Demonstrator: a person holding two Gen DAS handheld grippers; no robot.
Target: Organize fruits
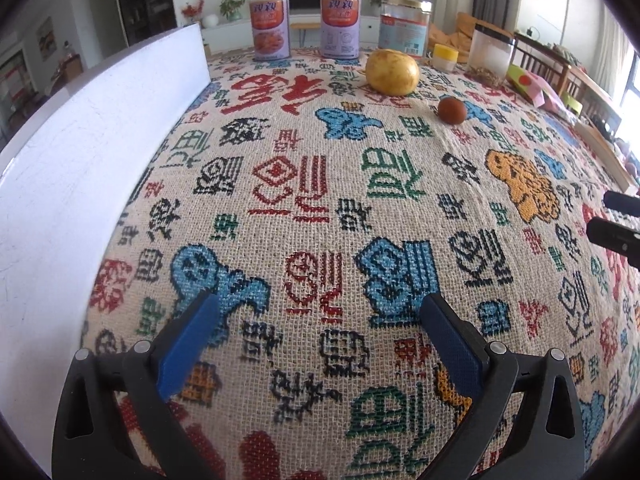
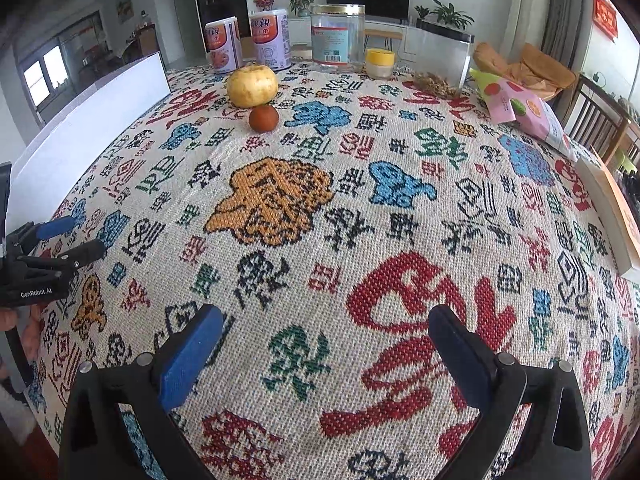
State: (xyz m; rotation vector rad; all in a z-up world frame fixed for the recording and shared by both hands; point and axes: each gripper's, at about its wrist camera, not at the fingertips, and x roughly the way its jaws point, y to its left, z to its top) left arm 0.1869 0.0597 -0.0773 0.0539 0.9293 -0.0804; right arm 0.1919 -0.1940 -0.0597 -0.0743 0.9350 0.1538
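Note:
A large yellow fruit point(image 1: 392, 71) lies on the patterned tablecloth at the far side, with a small reddish-brown fruit point(image 1: 451, 110) just in front of it to the right. In the right wrist view the yellow fruit point(image 2: 252, 85) sits right behind the small reddish fruit point(image 2: 263, 118). My left gripper point(image 1: 320, 312) is open over bare cloth, far short of both fruits. My right gripper point(image 2: 326, 324) is open too, with nothing between its blue pads. The left gripper point(image 2: 72, 240) shows at the left edge of the right wrist view.
A white box point(image 1: 92, 136) runs along the table's left side. At the far edge stand two purple cans point(image 1: 270, 27), a clear jar point(image 1: 405, 24), a yellow-lidded pot point(image 1: 445, 56) and a clear container point(image 1: 490, 54). A pink snack bag point(image 2: 524, 110) and a book point(image 2: 616, 216) lie right.

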